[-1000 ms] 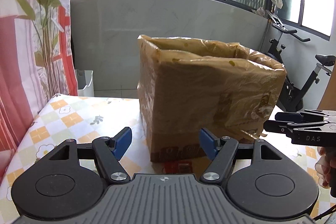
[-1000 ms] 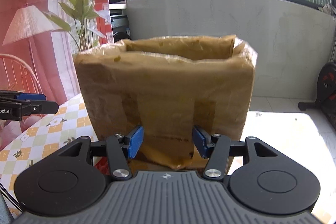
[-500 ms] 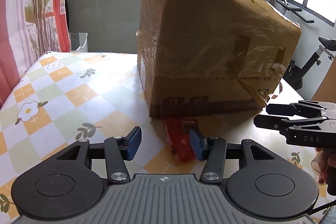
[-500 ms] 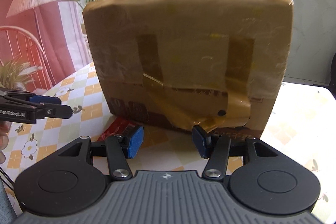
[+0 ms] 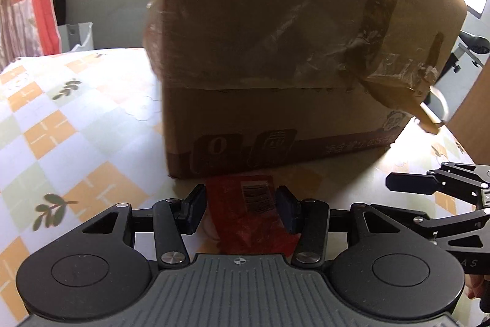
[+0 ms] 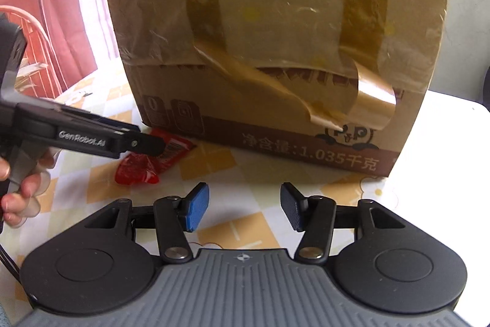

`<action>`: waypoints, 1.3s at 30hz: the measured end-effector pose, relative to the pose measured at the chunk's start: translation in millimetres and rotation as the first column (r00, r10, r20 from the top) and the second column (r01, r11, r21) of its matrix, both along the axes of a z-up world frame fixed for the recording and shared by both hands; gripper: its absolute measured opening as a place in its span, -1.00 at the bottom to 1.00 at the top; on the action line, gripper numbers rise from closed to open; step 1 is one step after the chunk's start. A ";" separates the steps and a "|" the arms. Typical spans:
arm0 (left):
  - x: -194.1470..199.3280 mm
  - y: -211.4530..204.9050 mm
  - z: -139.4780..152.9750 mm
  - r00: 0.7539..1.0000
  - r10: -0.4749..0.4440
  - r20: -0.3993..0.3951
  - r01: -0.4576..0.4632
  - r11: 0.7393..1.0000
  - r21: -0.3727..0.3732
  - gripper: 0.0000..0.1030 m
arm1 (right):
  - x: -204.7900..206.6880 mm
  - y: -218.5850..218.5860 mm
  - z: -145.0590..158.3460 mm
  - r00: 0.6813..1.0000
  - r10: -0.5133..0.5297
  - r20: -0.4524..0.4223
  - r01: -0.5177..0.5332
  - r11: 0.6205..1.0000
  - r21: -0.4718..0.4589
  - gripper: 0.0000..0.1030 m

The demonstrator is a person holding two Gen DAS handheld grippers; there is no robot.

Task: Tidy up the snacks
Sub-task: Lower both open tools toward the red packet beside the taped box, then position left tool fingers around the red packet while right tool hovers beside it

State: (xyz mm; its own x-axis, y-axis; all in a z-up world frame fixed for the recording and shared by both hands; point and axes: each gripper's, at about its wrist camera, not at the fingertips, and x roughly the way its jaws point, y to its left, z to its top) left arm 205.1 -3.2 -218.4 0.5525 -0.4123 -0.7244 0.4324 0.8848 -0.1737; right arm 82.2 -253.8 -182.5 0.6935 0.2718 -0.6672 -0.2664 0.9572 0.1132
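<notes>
The left gripper (image 5: 240,210) sits low over the table, its two dark pads standing either side of a crinkly red plastic snack packet with a white barcode label (image 5: 251,212). The jaws are part-way apart and I cannot tell whether the pads actually touch the wrapper; the packet lies flat on the checked orange, green and white tablecloth (image 5: 58,143), just short of the foot of the box.

Straight ahead of both tools stands the big brown cardboard box wrapped in clear, wrinkled tape (image 5: 294,51). From the left wrist it fills the frame, and its top is cut off, so what it holds cannot be seen. To the right of the left tool, black finger tips of the right gripper (image 5: 410,183) poke into view.

Over to the right wrist view, which gives what the other does not: the left gripper (image 6: 147,144) side-on, its black fingers reaching in from the left onto the red packet (image 6: 139,170), with a person's hand (image 6: 21,189) wrapped round its handle. Here the packet shows as two bulging halves, the barcode end nearest the box (image 6: 275,36). A peeling flap of tan tape curls off the box front, above printed dark lettering.

The right gripper (image 6: 245,210) hovers with blue-faced pads moderately apart, nothing between them, only tablecloth beneath, the box just beyond.
</notes>
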 end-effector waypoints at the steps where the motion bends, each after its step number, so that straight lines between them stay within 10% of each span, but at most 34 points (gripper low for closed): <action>1: 1.7 -4.2 -2.3 1.000 -0.015 -0.012 0.015 1.000 -0.004 0.01 | 0.1 -1.2 -1.1 1.000 -0.001 -0.003 0.001 1.000 0.000 0.07; 12: -4.7 -47.0 -2.2 0.981 -0.184 -0.055 0.178 0.980 -0.092 0.01 | -10.3 -16.3 -11.7 0.999 -0.039 -0.031 0.039 0.999 -0.017 0.07; 25: -25.7 24.3 14.1 0.999 -0.044 0.015 0.044 0.998 -0.048 0.01 | -15.8 28.1 -3.1 0.993 0.118 -0.020 -0.119 0.993 -0.001 0.08; 31: -20.6 44.6 11.3 1.000 -0.010 0.000 0.010 0.999 -0.047 0.01 | -7.9 69.8 -2.6 0.979 0.205 0.004 -0.204 0.977 -0.068 0.60; 39: -13.7 39.0 0.3 1.000 -0.028 -0.010 0.027 0.998 -0.055 0.00 | 6.9 79.6 -16.5 0.978 0.200 -0.052 -0.205 0.970 -0.132 0.60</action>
State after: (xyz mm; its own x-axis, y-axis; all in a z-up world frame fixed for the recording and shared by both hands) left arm 191.4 35.8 -218.2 0.5330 -0.4664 -0.7059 0.4544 0.8616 -0.2262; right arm 89.1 -174.2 -199.0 0.6068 0.3089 -0.7324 -0.4545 0.8908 -0.0009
